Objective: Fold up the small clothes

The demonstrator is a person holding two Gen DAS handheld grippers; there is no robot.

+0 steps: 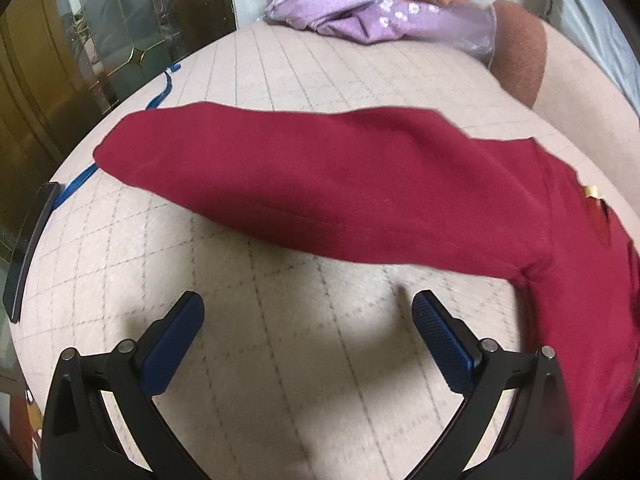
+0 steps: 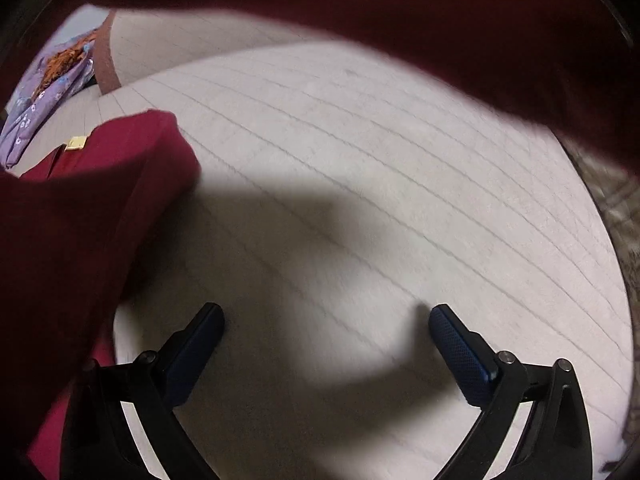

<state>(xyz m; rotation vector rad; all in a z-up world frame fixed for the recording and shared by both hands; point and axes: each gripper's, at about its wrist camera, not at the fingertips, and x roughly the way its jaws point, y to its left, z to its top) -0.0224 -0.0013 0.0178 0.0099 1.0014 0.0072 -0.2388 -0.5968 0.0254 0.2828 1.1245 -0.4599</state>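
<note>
A dark red long-sleeved garment (image 1: 340, 184) lies on the quilted beige bed (image 1: 280, 340). One sleeve stretches left across the middle of the left wrist view, and the body runs down the right edge. My left gripper (image 1: 308, 304) is open and empty, hovering over bare quilt just in front of the sleeve. In the right wrist view the red garment (image 2: 80, 208) lies at the left, with a yellow neck label (image 2: 76, 143). A dark red blurred mass (image 2: 440, 20) fills the top of that view. My right gripper (image 2: 326, 316) is open and empty over bare quilt.
A purple flowered cloth with an orange patch (image 1: 352, 4) and a brown cushion (image 1: 520, 52) lie at the far end of the bed. A blue strap (image 1: 160, 92) lies along the left edge, beside a dark flat object (image 1: 28, 248) and a glass-panelled door (image 1: 100, 32).
</note>
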